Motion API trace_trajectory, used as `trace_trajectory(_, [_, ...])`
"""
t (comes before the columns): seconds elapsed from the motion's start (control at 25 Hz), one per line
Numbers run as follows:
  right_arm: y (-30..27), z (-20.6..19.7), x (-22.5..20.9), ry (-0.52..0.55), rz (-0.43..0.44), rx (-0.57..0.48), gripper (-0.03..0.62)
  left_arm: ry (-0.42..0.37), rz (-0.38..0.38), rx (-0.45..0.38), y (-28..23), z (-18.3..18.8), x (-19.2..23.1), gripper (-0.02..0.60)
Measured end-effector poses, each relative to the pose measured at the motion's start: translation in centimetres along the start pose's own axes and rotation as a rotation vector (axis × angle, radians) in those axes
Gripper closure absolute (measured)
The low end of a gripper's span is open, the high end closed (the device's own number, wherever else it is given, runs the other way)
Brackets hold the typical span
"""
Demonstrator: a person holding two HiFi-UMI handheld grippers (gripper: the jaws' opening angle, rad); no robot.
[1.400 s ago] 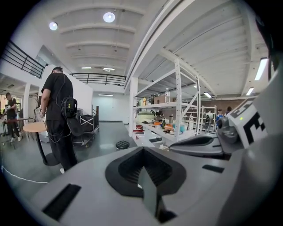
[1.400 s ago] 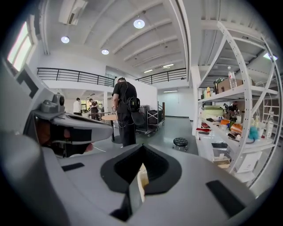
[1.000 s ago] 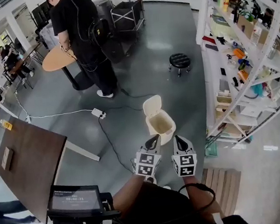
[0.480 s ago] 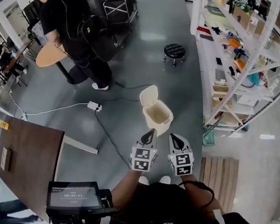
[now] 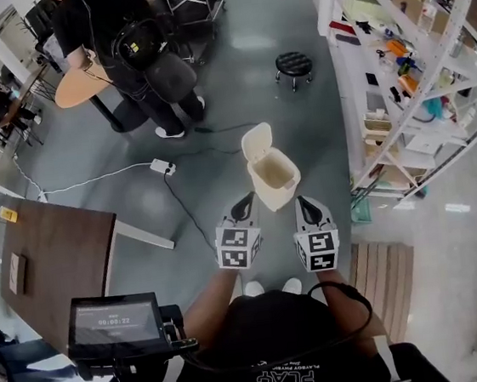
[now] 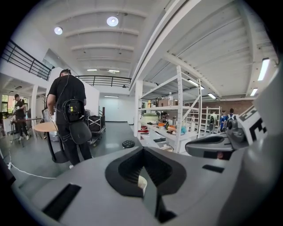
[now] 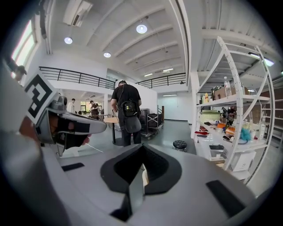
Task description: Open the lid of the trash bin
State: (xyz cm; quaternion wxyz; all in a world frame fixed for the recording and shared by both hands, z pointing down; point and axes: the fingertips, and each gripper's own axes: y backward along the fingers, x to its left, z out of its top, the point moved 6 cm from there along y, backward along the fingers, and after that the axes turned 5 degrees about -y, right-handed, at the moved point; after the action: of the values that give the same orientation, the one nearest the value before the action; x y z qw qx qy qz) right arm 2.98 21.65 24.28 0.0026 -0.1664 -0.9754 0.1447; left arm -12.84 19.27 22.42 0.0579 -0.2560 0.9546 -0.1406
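The cream trash bin [image 5: 275, 182] stands on the grey floor, its lid [image 5: 256, 141] tipped up and back so the inside shows. My left gripper [image 5: 243, 206] hangs just left of the bin's near side with its jaws together and nothing in them. My right gripper [image 5: 307, 209] is at the bin's near right corner, also shut and holding nothing. In the left gripper view only a cream sliver of the bin [image 6: 141, 183] shows past the left gripper [image 6: 142, 152]. The right gripper view gives the same sliver of bin [image 7: 144, 176] beyond the right gripper [image 7: 142, 151].
A person in black [image 5: 118, 37] stands by a round table [image 5: 79, 86] at the back left. A black stool [image 5: 293, 67] is behind the bin, a white shelf rack [image 5: 407, 89] to its right. A cable and power strip [image 5: 163, 166], a brown table [image 5: 55, 267] and a wooden pallet [image 5: 384, 285] lie near me.
The bin's lid stays up throughout. Both grippers remain shut beside the bin and have spread a little apart. The person in black has shifted toward the upper left.
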Motion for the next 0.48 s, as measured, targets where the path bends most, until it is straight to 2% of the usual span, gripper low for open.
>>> trace_trajectory(0.24, [0.6,-0.1,-0.2,0.018,-0.047,-0.011,0.598,0.004,0.014,-0.007,0.8,-0.7,0.1,0.584])
trace_trajectory(0.48, [0.1,0.2,0.8,0.02,-0.049,-0.021,0.598,0.015,0.03,-0.003,1.3,-0.8,1.4,0.584])
